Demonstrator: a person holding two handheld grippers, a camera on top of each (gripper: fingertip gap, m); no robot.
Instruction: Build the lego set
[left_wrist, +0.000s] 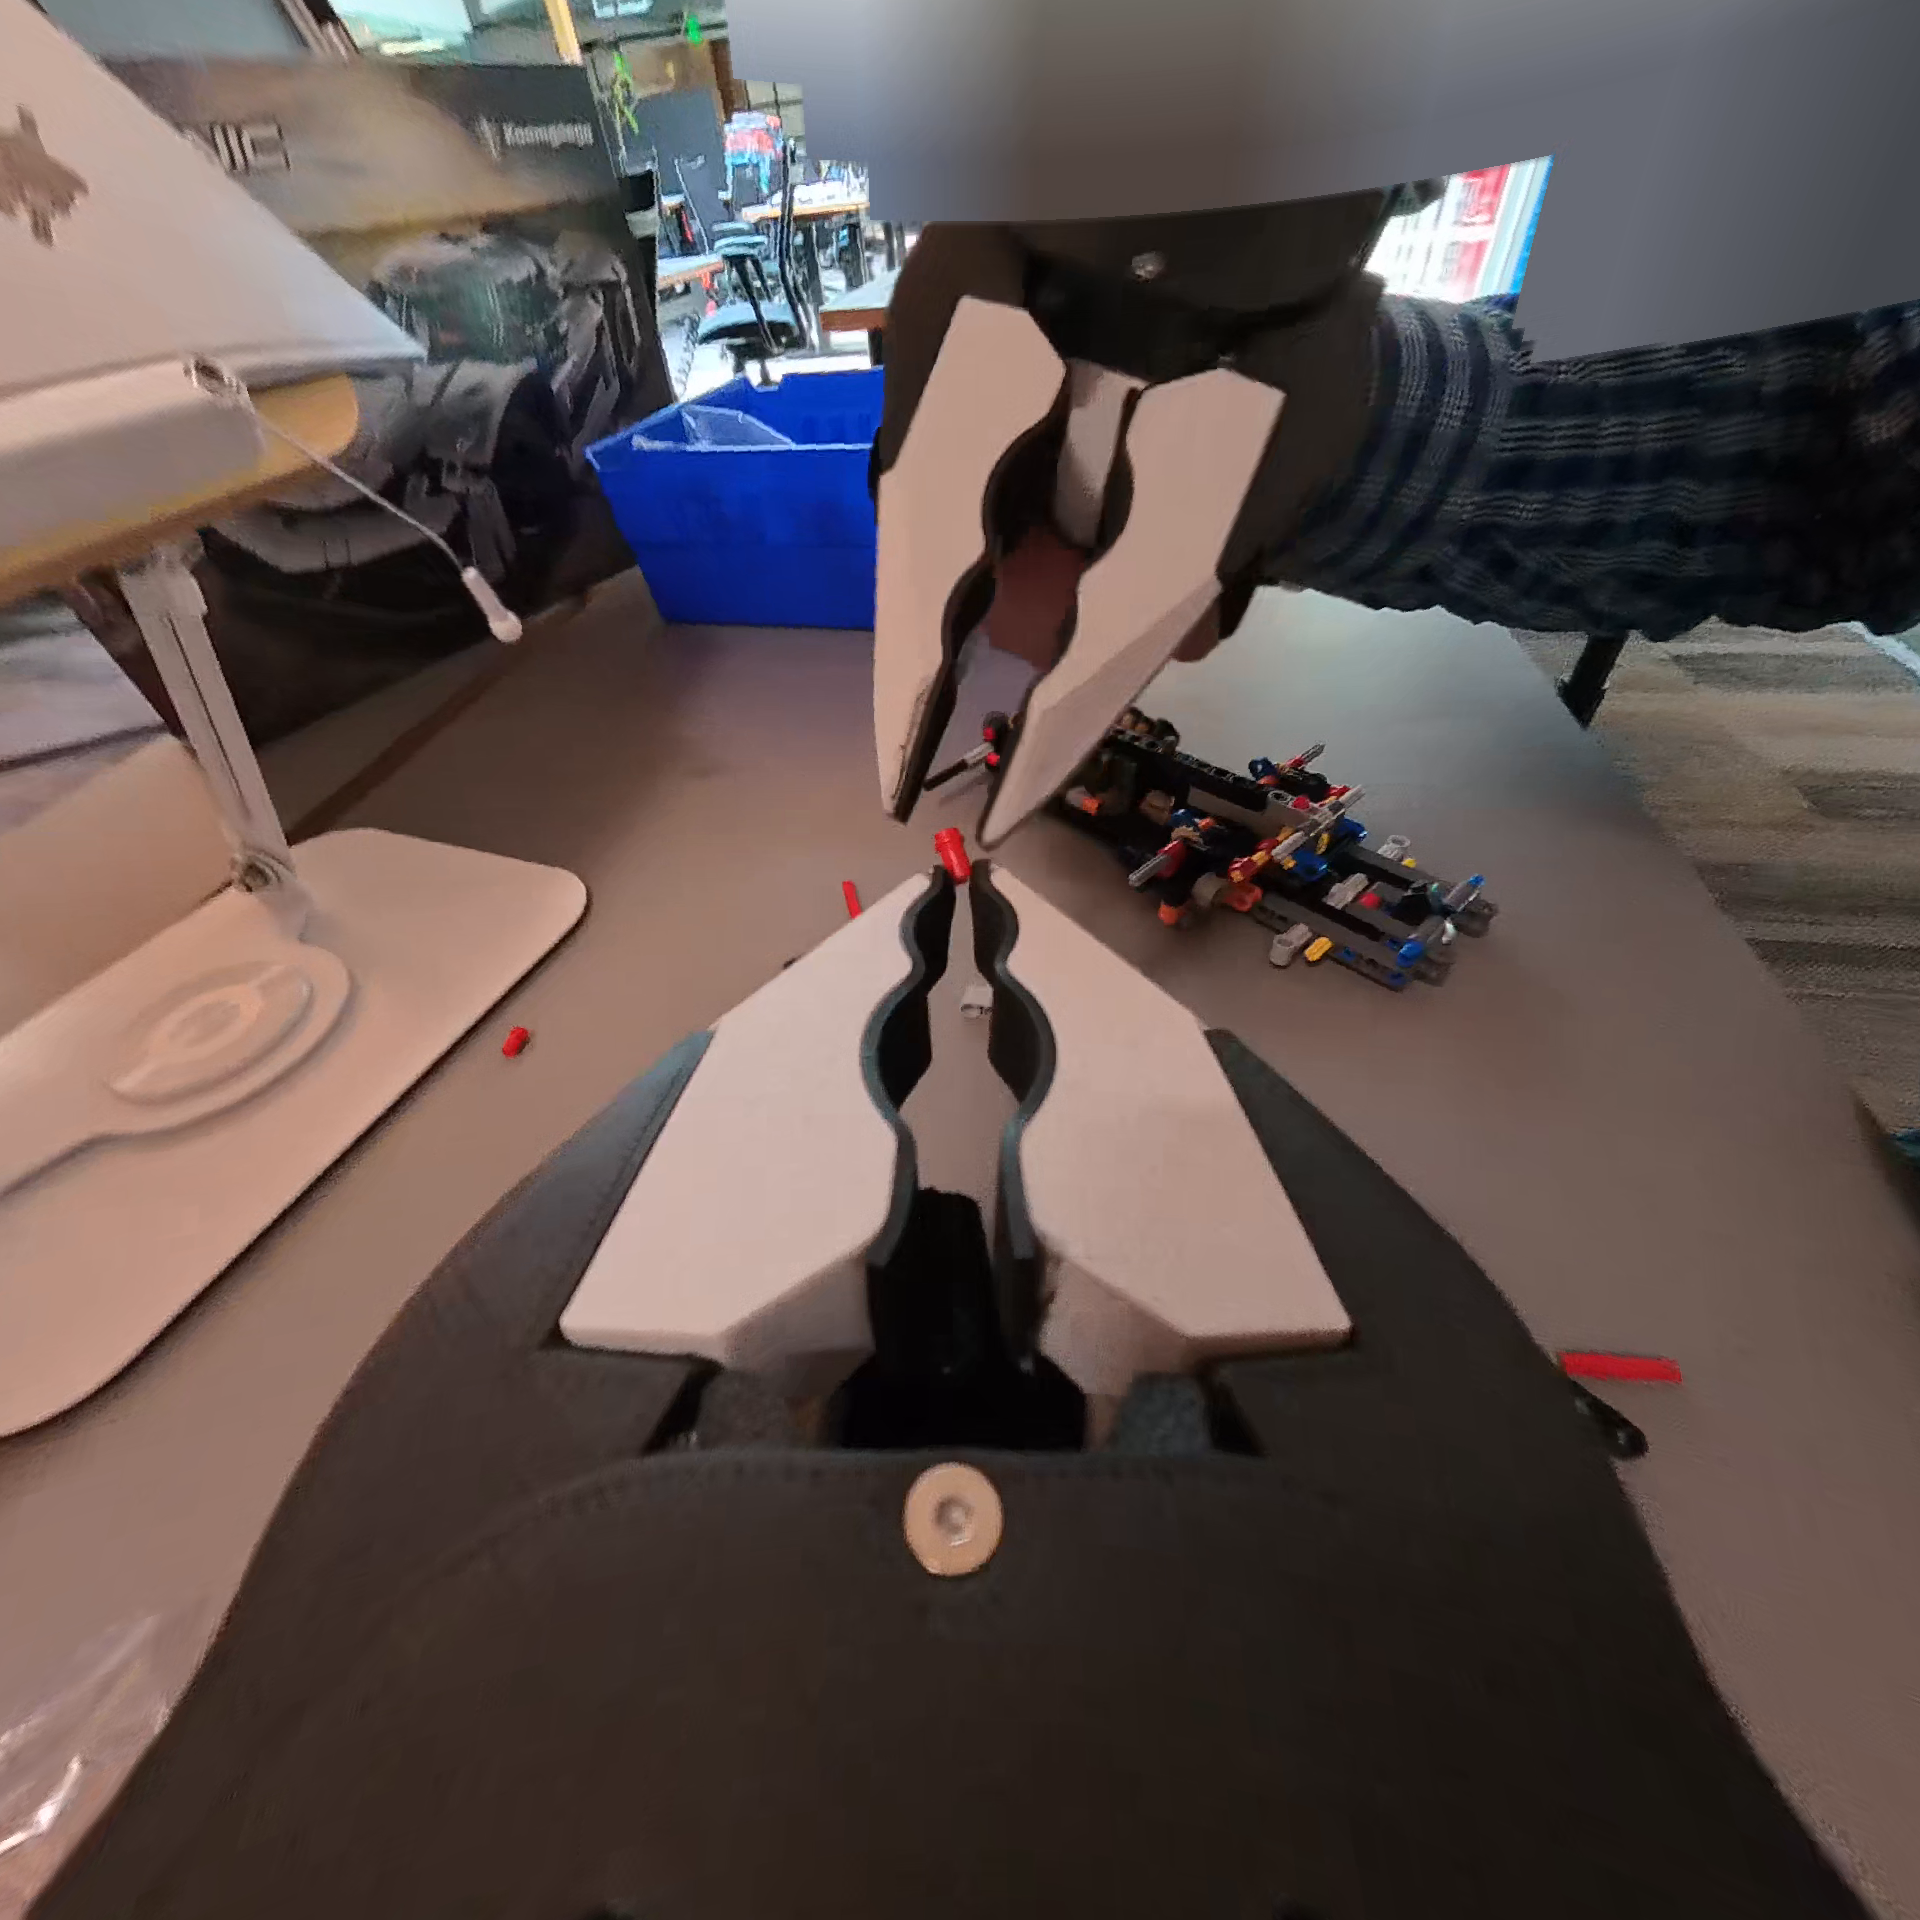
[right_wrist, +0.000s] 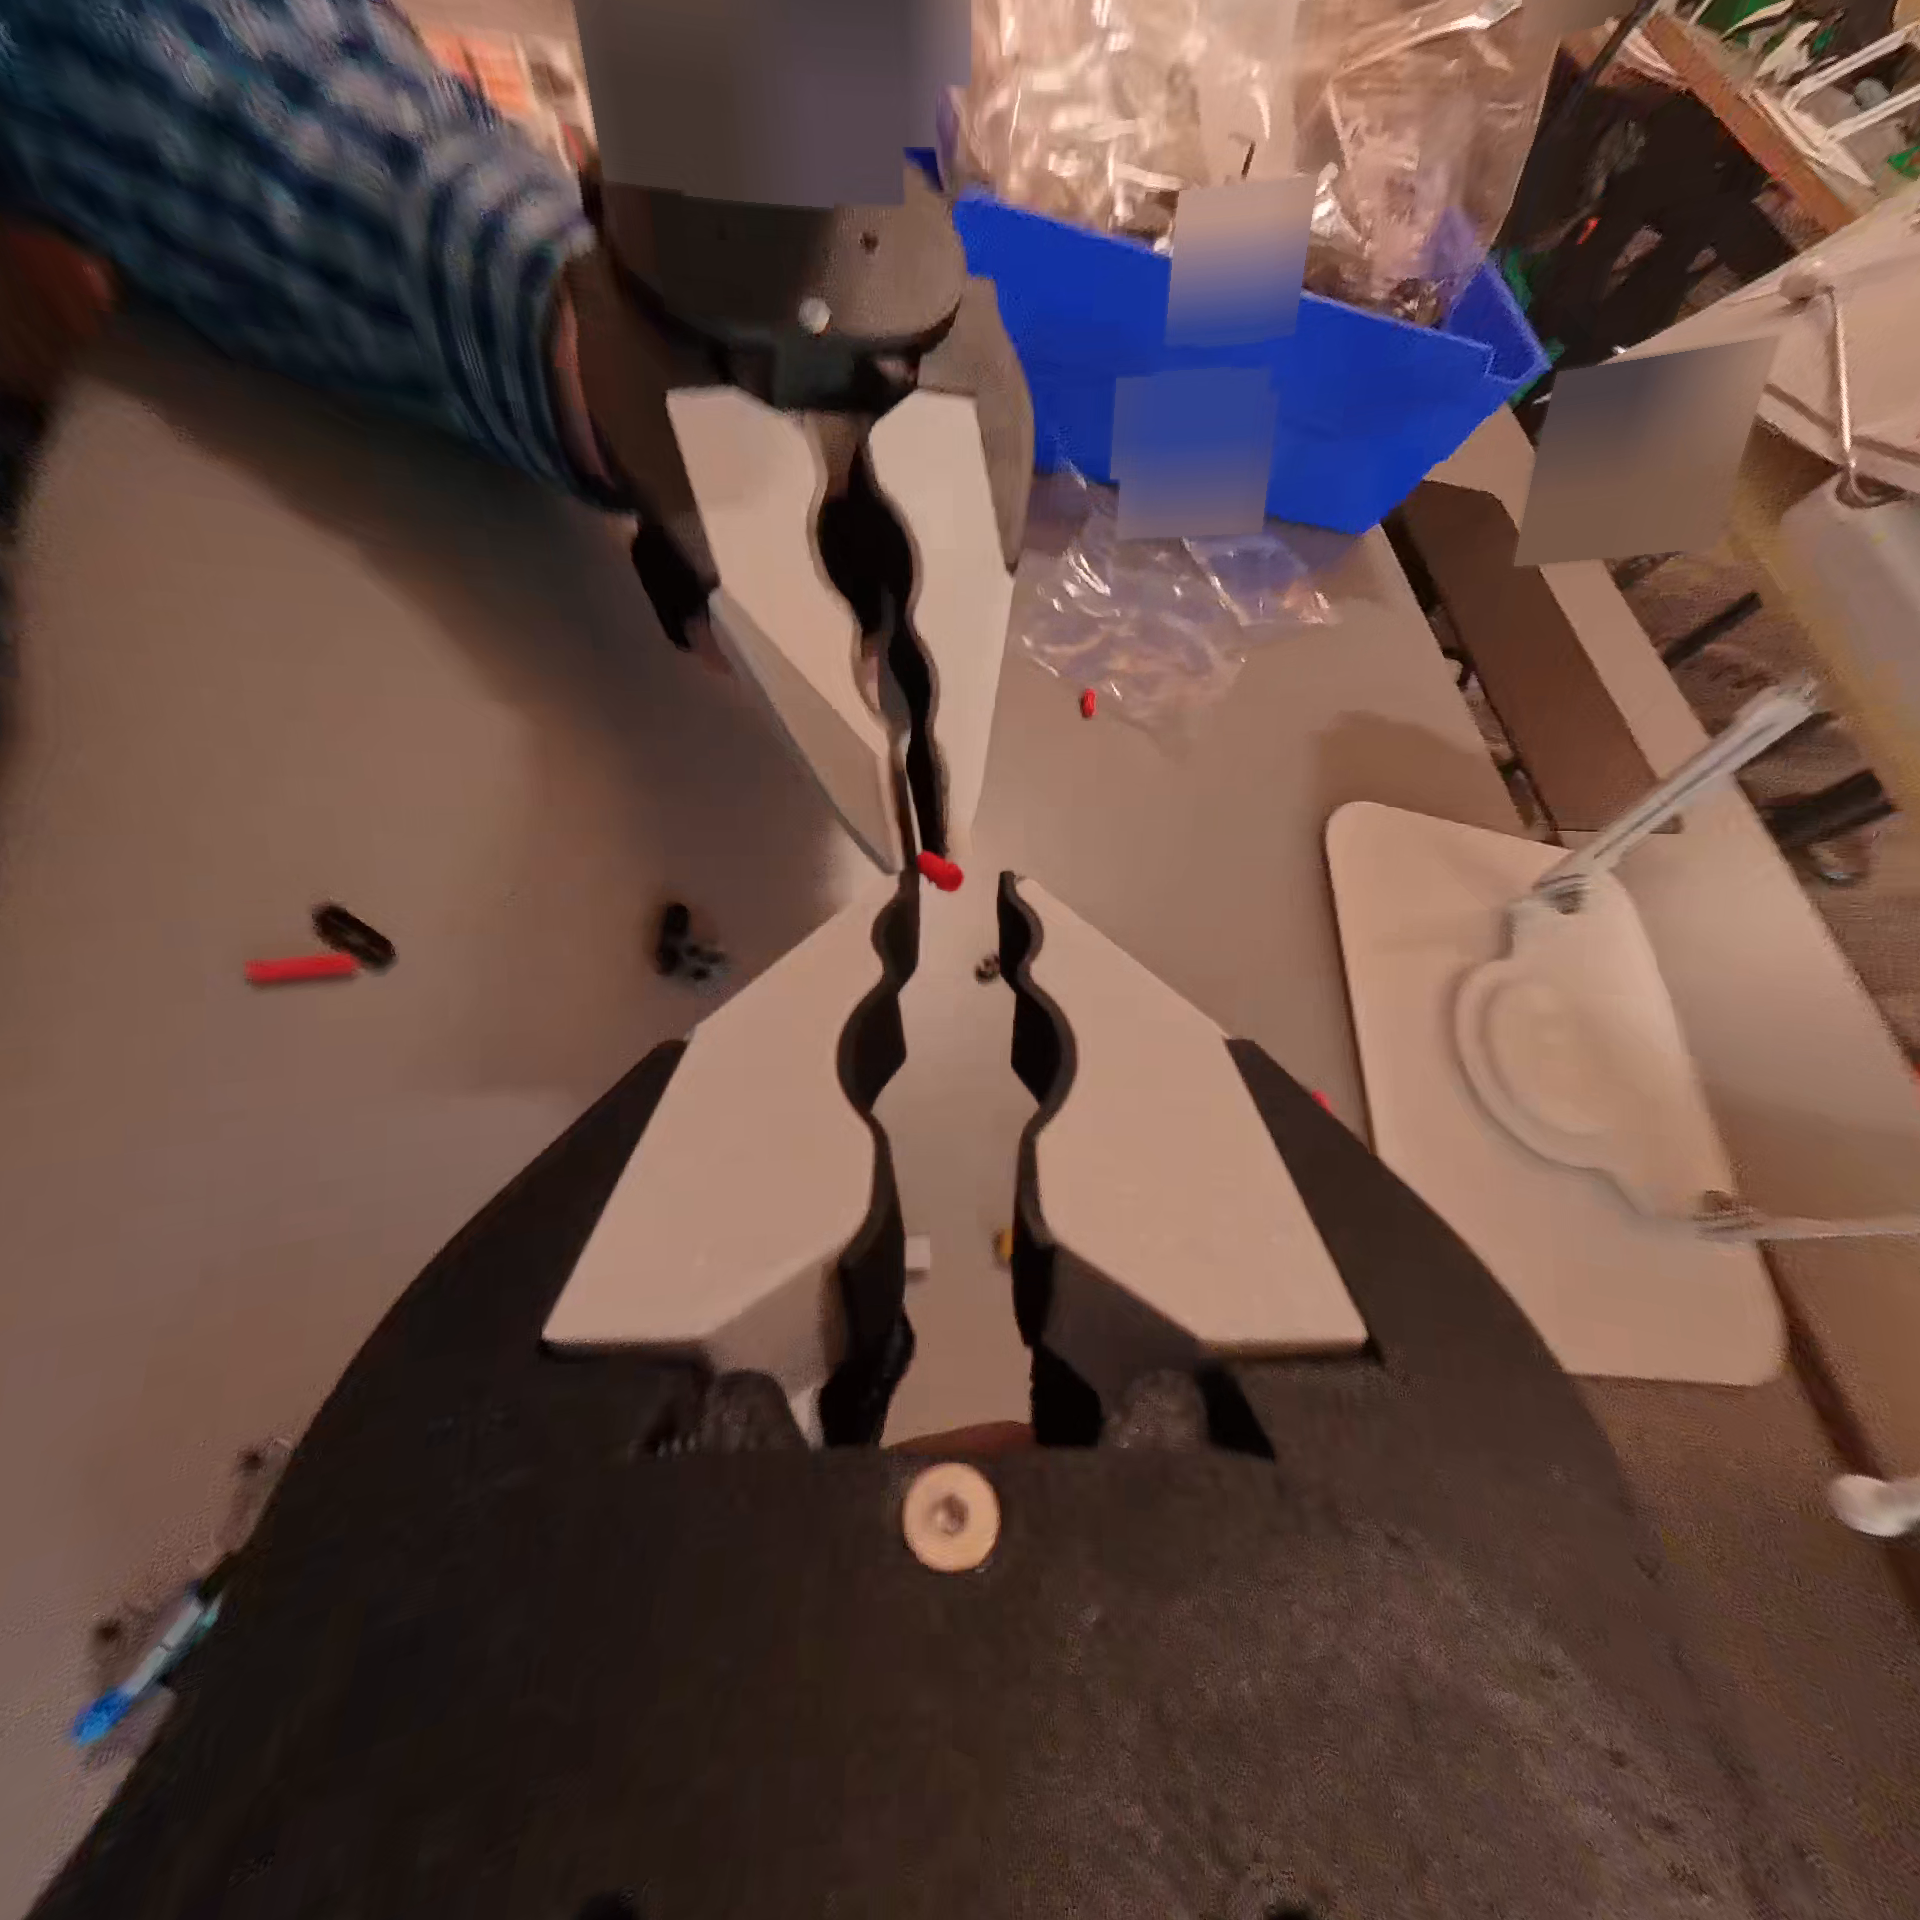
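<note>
In the left wrist view we see the left gripper (left_wrist: 961, 878) clenched on a small red peg (left_wrist: 949, 852), its tips nearly together with the peg poking out above them. Facing it tip to tip, the right gripper (left_wrist: 940, 821) hangs over the table with its fingers a narrow gap apart and nothing between them. In the right wrist view that same right gripper (right_wrist: 961, 883) stands parted around bare table, while the left gripper (right_wrist: 920, 857) comes down from above with the red peg (right_wrist: 939, 871) pinched at its tips, just beside the right one's left fingertip (we cannot tell whether they touch).

Only the left wrist view shows the half-built lego chassis (left_wrist: 1283, 862), a long dark frame studded with coloured pins, lying on the table (left_wrist: 1455, 1143) beyond the right gripper. It also shows a loose red piece (left_wrist: 515, 1041) near the white stand base (left_wrist: 343, 997) and a red axle (left_wrist: 1621, 1368) at the right.

Only the right wrist view shows the clear plastic bags (right_wrist: 1174, 613) in front of the blue bin (right_wrist: 1351, 416), a black link (right_wrist: 355, 933) touching a red axle (right_wrist: 301, 969), and a plaid sleeve (right_wrist: 312, 239).
</note>
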